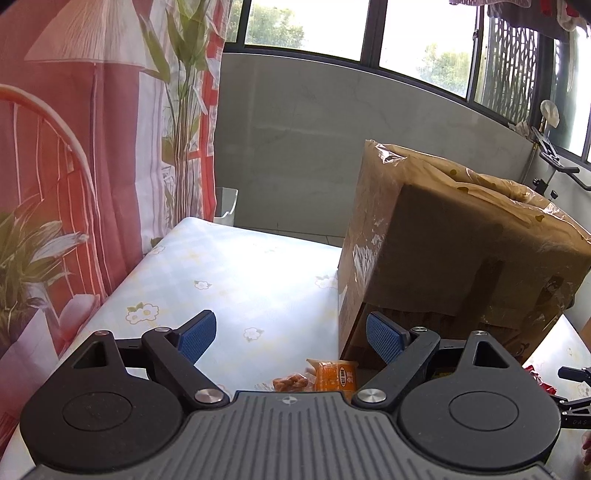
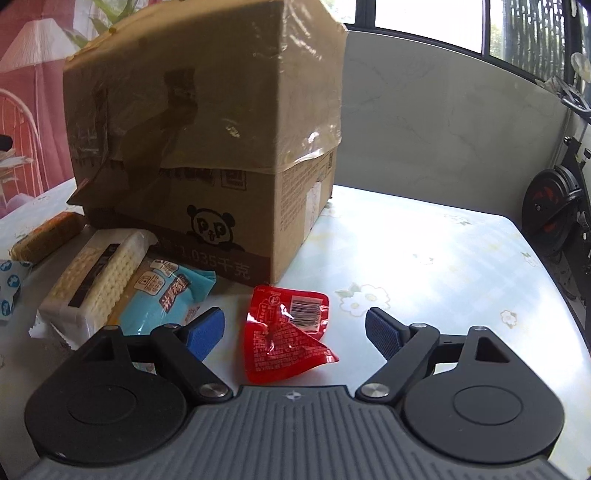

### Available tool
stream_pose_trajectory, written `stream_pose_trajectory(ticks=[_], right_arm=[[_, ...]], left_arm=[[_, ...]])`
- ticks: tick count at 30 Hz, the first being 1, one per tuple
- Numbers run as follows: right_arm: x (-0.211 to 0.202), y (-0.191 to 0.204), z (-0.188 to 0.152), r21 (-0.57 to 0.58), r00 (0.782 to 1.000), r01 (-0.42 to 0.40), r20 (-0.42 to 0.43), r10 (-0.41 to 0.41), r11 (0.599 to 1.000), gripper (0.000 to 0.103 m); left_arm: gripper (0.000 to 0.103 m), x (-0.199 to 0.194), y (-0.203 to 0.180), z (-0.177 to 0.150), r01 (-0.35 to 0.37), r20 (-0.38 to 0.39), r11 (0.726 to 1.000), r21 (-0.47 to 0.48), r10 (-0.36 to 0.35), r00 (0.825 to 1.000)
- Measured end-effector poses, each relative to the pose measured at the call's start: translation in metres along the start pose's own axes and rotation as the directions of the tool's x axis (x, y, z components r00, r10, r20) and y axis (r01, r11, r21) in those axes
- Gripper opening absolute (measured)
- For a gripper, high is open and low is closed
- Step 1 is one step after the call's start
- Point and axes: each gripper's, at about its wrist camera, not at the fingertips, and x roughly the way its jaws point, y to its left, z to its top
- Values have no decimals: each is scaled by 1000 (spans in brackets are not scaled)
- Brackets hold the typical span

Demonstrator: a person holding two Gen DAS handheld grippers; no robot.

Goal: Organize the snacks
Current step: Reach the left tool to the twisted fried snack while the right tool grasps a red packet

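Where the table [image 2: 424, 243] shows bare, it wears a glossy pale cloth of faint blue checks scattered with small white flowers, bright with glare from the windows [image 1: 306, 26] behind. Grey marbled wall panels [image 1: 288, 122] close the room below the dark window frames; a red and white printed curtain [image 1: 74, 155] with lamp and leaf motifs hangs along the table's left edge, and an exercise bike [image 2: 554, 206] stands off to the right.

A large cardboard box [image 2: 207, 122], wrapped in wrinkled clear tape and printed with a panda face, sits on the table and blocks much of the view beyond it. Snacks lie at its foot: a crinkled red foil packet [image 2: 284, 332] with a barcode, a light blue wrapped snack [image 2: 162, 295], a white ridged wafer pack [image 2: 96, 280] touching the blue one, and a tan rectangular bar [image 2: 48, 236] further left. From the left wrist view, an orange wrapped snack [image 1: 334, 376] and small orange-brown pieces [image 1: 290, 382] lie just beside the box's corner.

The right tool [image 2: 295, 332] stands wide, its blue ribbed pads on either side of the red packet without pressing on it. The left tool [image 1: 291, 338] is also spread wide and holds nothing, with the orange snack low between its black arms and the box close by its right pad.
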Motion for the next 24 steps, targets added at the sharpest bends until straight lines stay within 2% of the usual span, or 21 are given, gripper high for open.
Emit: stream_pose_trajectory(ticks=[2,6,9,14,17,19,24], right_arm=[[6,4,1,-26,1000,-4,-20,4,1000,85],[18,9,1,-37,998,1,-56,-3,999,70],[22,10,1,-38,998,33,-53,-35,999,69],[25,5,0,-11,998,17,-65,-18,1000,66],[23,5,-2,-5,998,3,-60,-4,1000,57],[20,8,-3,-11,998,5,-55,-6,1000,56],[16,1,-4,25,999,-17,-48,18,1000,55]], left_arm=[[90,2,-1,0,-1,-4,1000,3,1,1000],[90,6,-4,-2,5,-9,1000,3,-5,1000],[90,9,-4,-4,6,-15,1000,7,-6,1000],[90,18,-1,-9,9,-37,1000,3,-9,999],[89,24,2,-13,8,-54,1000,7,-7,999],[88,28,5,-15,5,-66,1000,3,-5,998],[81,40,13,-24,11,-110,1000,5,-11,994]])
